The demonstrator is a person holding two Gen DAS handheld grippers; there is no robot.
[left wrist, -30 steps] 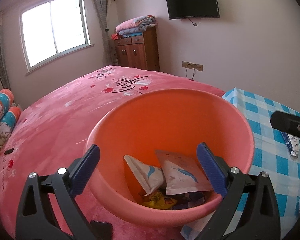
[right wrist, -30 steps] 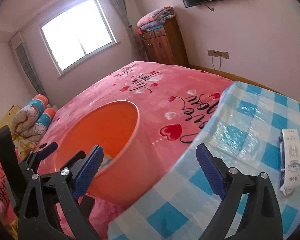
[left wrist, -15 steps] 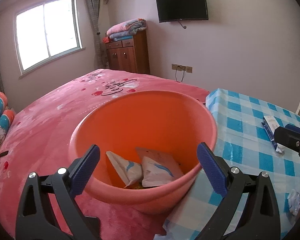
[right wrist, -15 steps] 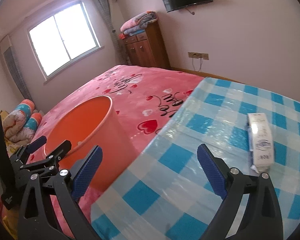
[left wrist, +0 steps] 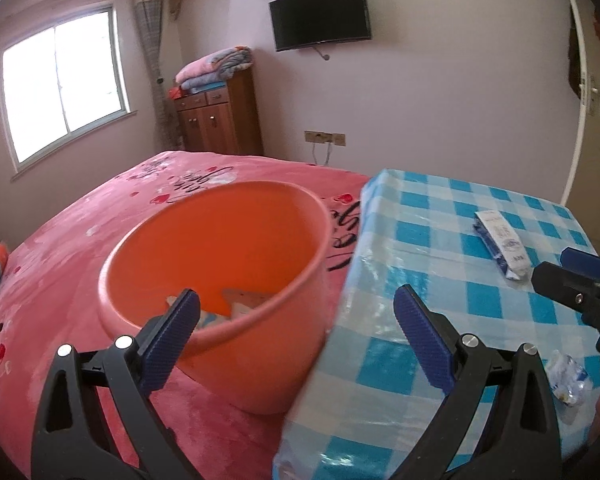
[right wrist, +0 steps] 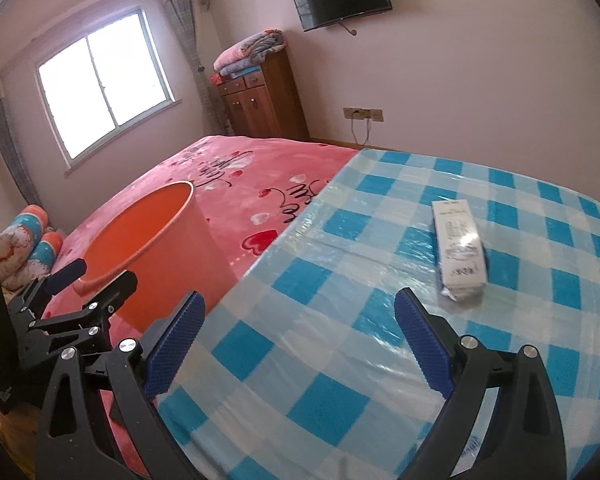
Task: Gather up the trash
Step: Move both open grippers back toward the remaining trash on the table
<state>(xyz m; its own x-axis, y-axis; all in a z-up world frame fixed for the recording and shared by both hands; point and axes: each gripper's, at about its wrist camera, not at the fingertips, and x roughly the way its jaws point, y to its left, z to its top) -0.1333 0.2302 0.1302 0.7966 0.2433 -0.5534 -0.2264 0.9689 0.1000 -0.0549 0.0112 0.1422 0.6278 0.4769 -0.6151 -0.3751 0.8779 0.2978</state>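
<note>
The orange bin (left wrist: 236, 280) is kept on the bed beside the worktop (right wrist: 340, 320) for short drops. Both tools (left wrist: 296, 332) (right wrist: 298, 334) are held spread and empty; a wrapped packet (right wrist: 458, 256), apparently trash, lies ahead.

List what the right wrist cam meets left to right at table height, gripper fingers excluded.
Rolled pillows → left gripper → orange bin → pink bedspread → blue checked tablecloth → white packet.
</note>
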